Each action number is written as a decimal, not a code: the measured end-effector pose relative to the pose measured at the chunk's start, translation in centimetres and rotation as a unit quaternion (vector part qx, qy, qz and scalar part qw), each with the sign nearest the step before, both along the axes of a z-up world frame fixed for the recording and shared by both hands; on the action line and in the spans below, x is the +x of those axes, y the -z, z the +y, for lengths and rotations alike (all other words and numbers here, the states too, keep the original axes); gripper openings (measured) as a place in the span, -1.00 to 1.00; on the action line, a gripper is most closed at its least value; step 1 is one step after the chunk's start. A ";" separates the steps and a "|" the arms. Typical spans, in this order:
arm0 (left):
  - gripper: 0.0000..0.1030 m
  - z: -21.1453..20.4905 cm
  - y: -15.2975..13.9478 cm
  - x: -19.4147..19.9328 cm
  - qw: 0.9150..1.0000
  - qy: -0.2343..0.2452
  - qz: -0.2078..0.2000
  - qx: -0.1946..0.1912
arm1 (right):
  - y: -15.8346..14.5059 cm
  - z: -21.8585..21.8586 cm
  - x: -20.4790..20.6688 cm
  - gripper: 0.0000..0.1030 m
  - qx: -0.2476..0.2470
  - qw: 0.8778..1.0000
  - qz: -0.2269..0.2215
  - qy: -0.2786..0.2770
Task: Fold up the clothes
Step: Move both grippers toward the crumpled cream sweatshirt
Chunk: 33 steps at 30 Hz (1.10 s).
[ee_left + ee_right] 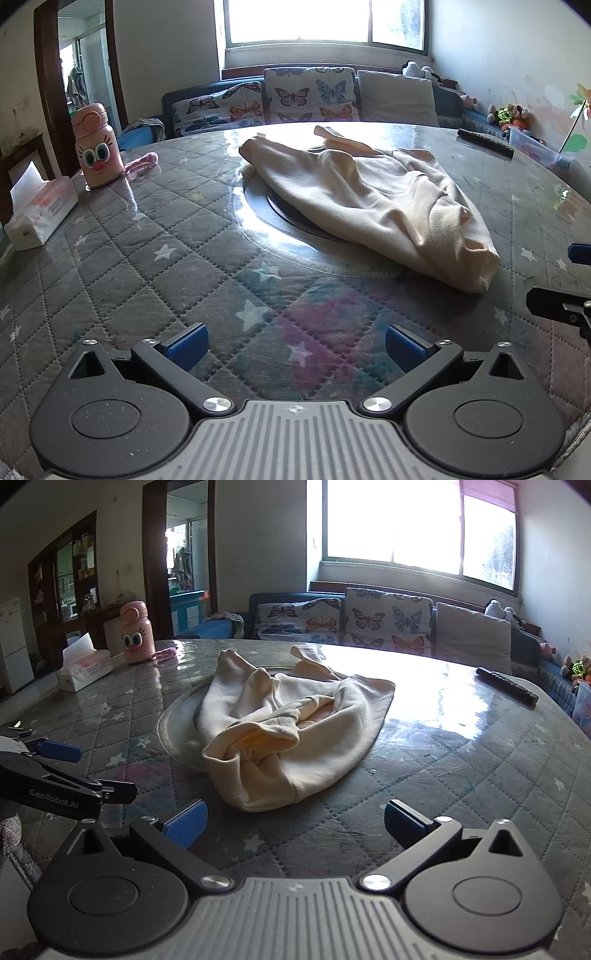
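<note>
Left wrist view
Left gripper (297, 349): jaws released and spread wide, nothing between the blue pads, hovering over the quilted star-pattern cover of the bench (155, 266).
Garment: a cream garment (369, 195) lies crumpled in a loose heap on the bench, ahead and to the right of the jaws, partly covering a round inset plate (280, 218) in the bench's middle.
Right gripper (569, 295): only a black finger and a blue pad show at the right edge, near the garment's near end; apart from the cloth.
Other things: a pink cartoon-face bottle (98, 147) stands far left, a tissue box (38, 210) just beside it, a dark remote control (485, 142) far right.

Right wrist view
Right gripper (295, 825): jaws released, spread wide, empty, just short of the garment's (295, 723) near hem and not touching it.
Garment position: bunched at the bench's (461, 775) middle, straight ahead of the jaws.
Left gripper (74, 771): enters from the left edge, well to the left of the cloth.
Background: a sofa (388, 624) with butterfly-print cushions below a bright window (413, 528).
</note>
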<state>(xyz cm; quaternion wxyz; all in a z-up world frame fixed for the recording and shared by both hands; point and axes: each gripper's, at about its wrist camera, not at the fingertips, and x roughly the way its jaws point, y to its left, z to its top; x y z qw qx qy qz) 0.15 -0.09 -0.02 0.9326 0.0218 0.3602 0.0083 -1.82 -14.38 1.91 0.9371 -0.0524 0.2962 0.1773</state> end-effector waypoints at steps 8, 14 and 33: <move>1.00 -0.4 0.1 0.8 1.000 0.001 0.019 0.001 | 0.1 1.0 0.3 0.99 -0.003 1.000 0.009 -0.003; 1.00 0.2 -0.3 1.4 1.000 -0.004 0.010 -0.002 | 0.1 1.6 0.6 0.98 -0.004 1.000 0.016 -0.006; 1.00 -0.7 -1.3 4.5 1.000 0.015 0.005 0.008 | 0.4 1.3 3.5 0.98 0.001 0.999 0.037 -0.022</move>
